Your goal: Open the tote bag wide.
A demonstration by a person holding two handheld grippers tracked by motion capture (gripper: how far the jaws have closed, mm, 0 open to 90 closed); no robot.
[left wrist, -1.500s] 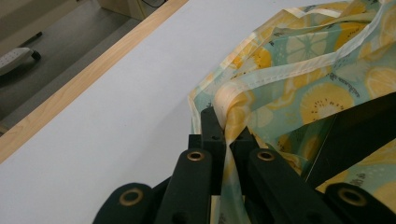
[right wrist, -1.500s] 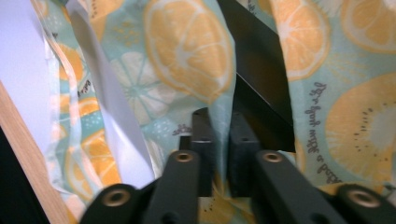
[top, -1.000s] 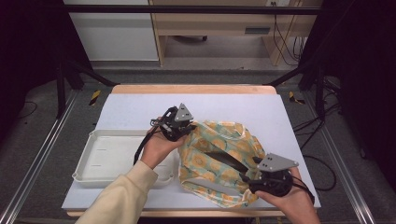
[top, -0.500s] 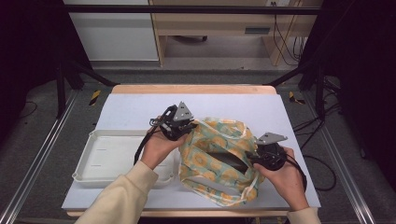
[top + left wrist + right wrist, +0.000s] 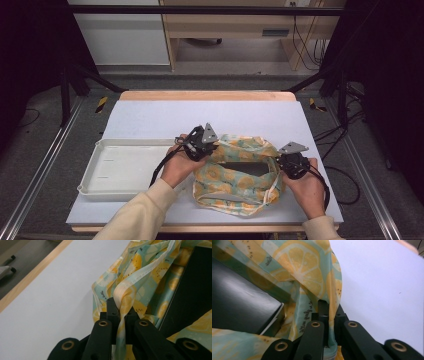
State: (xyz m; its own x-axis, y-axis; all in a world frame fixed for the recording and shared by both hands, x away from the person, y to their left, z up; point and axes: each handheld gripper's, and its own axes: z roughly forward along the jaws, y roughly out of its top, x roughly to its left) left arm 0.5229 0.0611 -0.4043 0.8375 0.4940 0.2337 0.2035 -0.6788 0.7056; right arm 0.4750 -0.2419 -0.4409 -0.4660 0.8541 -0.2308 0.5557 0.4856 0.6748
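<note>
High view: a lemon-print bag lies on the white mat covering the table, near the person's edge and just right of a white tray. The bag's mouth gapes upward, and a dark, flat box shows inside it.

The left gripper, in the person's left hand, sits at the bag's left rim. The right gripper, in the right hand, sits at the bag's right rim. The two grippers stand on opposite sides of the opening, with the bag between them.

Left gripper view: the left gripper is clenched on the bag; a bunched fold of fabric with a pale stitched hem passes between the pads. The box lies just beyond, inside the bag.

Right gripper view: the right gripper has just been closing, and its jaws now pinch a fold of the bag at the rim, with the printed cloth pressed between the pads. The box sits to the left of the jaws, inside the bag, one corner close to the clamped fold. The mat lies bare beyond.
</note>
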